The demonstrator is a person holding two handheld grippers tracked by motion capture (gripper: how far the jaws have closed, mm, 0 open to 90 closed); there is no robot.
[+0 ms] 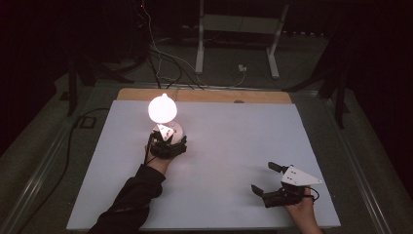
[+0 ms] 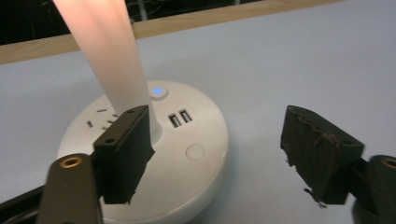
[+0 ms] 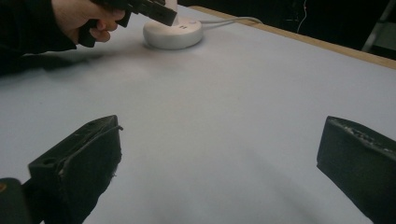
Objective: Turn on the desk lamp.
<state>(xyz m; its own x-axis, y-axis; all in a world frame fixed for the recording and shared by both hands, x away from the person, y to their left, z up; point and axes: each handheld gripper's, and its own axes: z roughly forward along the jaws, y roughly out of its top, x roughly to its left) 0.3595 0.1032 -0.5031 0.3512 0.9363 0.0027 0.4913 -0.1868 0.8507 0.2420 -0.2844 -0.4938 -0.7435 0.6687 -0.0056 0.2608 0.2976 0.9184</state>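
A lit lamp with a glowing round globe (image 1: 162, 109) stands at the back left of the white tabletop (image 1: 243, 146). Its bright stem (image 2: 112, 51) rises from a round white base (image 2: 196, 149) that carries sockets, two USB ports and a small blue-lit button (image 2: 158, 91). My left gripper (image 2: 219, 123) hovers just in front of and over this base, jaws open, with its left pad beside the stem and nothing clamped. From the right gripper view, the base (image 3: 173, 32) and the left hand sit far off. My right gripper (image 1: 263, 176) rests near the front right, open and empty (image 3: 219, 140).
A wooden strip (image 1: 204, 95) borders the table's far edge. A white cable (image 3: 229, 21) runs from the base toward that edge. Cables (image 1: 160, 63) and a white stand's legs (image 1: 199, 48) lie on the dark floor beyond. A black box (image 1: 86, 122) sits left of the table.
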